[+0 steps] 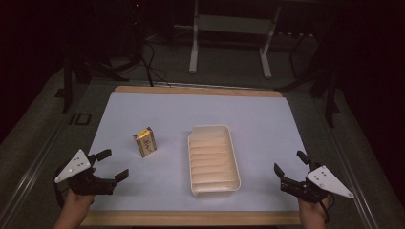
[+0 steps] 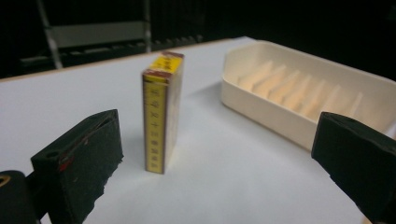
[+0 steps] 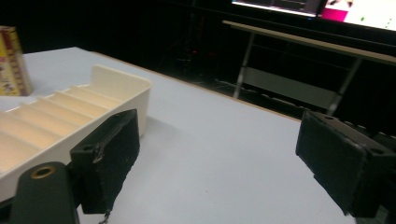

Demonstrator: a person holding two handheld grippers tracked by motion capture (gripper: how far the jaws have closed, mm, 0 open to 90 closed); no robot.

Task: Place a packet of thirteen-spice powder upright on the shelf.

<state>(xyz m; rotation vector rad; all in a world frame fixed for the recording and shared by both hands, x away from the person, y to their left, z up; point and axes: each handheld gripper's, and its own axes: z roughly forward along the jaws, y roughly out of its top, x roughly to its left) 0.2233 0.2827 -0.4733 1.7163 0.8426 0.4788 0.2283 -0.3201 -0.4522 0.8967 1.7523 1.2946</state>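
Note:
A small yellow and dark red box (image 1: 145, 141) stands upright on the white table sheet (image 1: 157, 107), left of a cream ribbed tray (image 1: 213, 160). My left gripper (image 1: 113, 165) is open near the front left, a short way before the box (image 2: 161, 114), with nothing between its jaws. At the front right my right gripper (image 1: 290, 164) is open too, to the right of the tray (image 3: 70, 116) and apart from it. The box (image 3: 13, 60) shows past the tray's far end in the right gripper view.
The tray (image 2: 299, 88) holds nothing. The wooden table edge (image 1: 191, 218) runs along the front. A metal stand (image 1: 229, 33) and cables sit on the dark floor behind the table.

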